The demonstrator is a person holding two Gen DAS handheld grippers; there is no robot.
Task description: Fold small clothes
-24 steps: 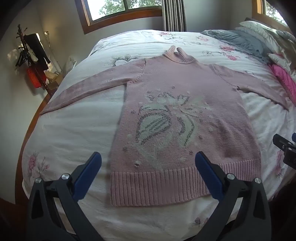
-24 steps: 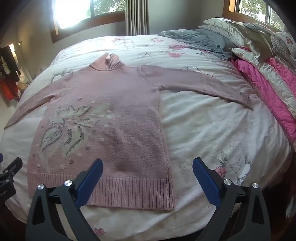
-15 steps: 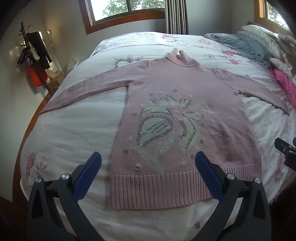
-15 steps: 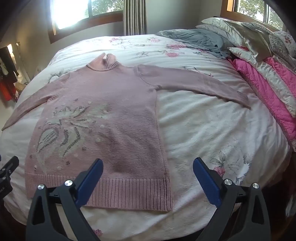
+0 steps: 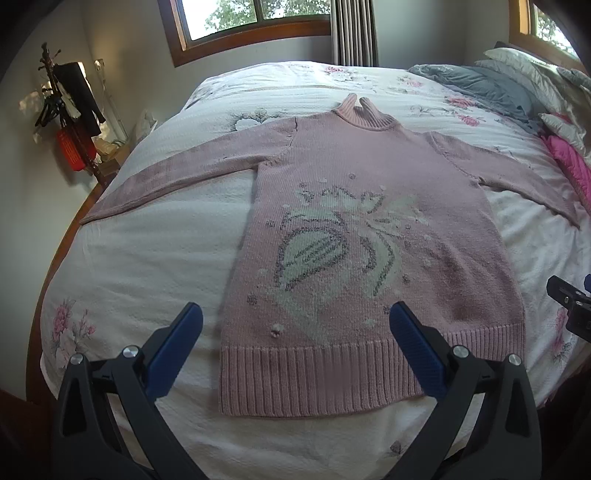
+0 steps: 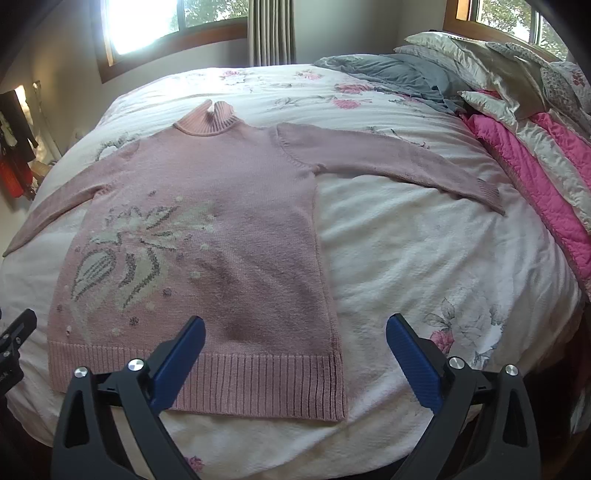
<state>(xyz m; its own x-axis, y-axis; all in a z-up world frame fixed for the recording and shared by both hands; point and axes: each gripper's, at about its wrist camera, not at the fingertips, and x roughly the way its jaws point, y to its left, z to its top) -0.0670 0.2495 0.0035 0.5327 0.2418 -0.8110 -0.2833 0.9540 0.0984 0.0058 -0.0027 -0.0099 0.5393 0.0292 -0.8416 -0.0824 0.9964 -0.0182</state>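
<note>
While both pairs of tongs hang above the near edge of the bed, each stands wide open with nothing between its blue pads. The left gripper [image 5: 295,332] frames the ribbed hem of the pink sweater [image 5: 369,236], its left pad [image 5: 173,350] over bare quilt at 7 o'clock and its right pad over the hem at 5 o'clock. The right gripper [image 6: 293,339] straddles the hem's right corner, one pad over the knit, the other over the white floral quilt [image 6: 424,258].

Beyond them the sweater lies flat and face up, collar at 12 o'clock, sleeves spread towards 9 and 3 o'clock. Towards 2 o'clock lie a grey blanket [image 6: 399,77], pillows [image 6: 480,51] and a pink quilt [image 6: 535,177]. Windows [image 5: 258,14] sit at 12 o'clock.
</note>
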